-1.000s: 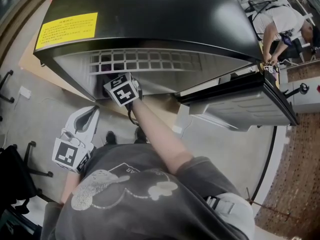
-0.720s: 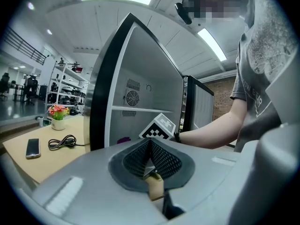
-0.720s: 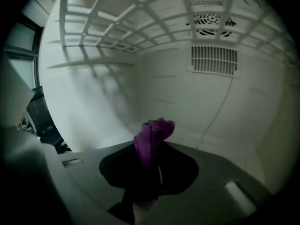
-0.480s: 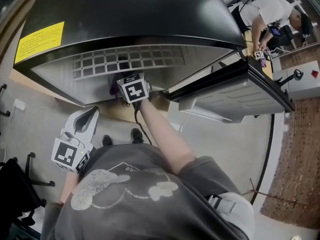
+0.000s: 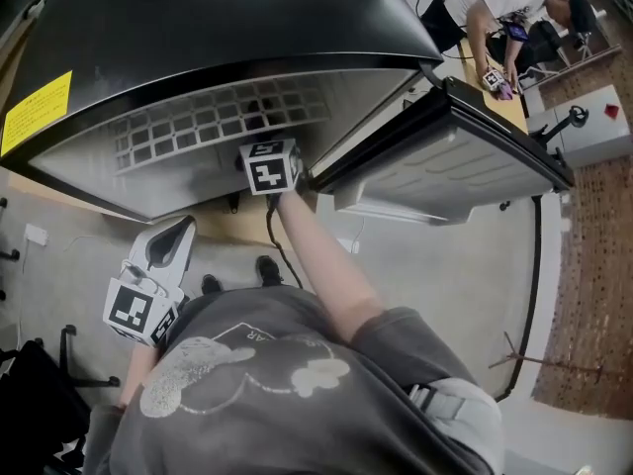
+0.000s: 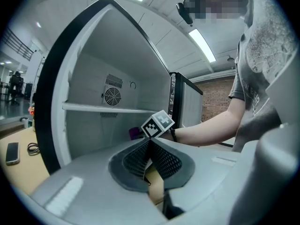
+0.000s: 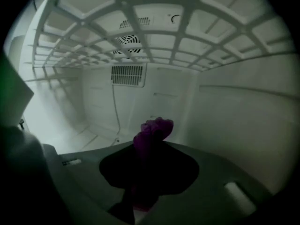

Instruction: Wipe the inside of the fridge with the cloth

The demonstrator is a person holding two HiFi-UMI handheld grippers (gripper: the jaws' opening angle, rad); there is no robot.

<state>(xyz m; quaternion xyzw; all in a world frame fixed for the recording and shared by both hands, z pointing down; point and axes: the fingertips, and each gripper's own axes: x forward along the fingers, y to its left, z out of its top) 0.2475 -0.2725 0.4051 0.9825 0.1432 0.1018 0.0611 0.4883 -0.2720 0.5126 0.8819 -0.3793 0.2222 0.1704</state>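
Black-shelled fridge, white inside, largest item: it stands open before me, with its door swung out to my right. White wire shelf, one, spans the cavity; in the right gripper view it runs overhead as a grid, with the round fan vent and a slotted grille on the back wall beyond it. Wooden counter, one, lies beside the fridge in the left gripper view. A second person bends over another surface beyond the door in the head view. Right tool, one: my right arm reaches forward and carries it into the fridge opening, below the wire shelf; only its marker cube shows from the head view. Its jaws are clamped on the cloth. Left tool, one: I hold it low by my left side, outside the fridge and well apart from the right tool; its ribbed pads are pressed together, with nothing between them. Yellow label, one, is stuck to the fridge top near its left edge; the print is too small to read. Purple cloth, one, is bunched into a wad that stands up from the right tool's jaws inside the fridge, under the shelf and in front of the back wall; whether it touches any surface I cannot tell. Dark phone, one, lies flat on the counter, with a coiled cable just beside it.
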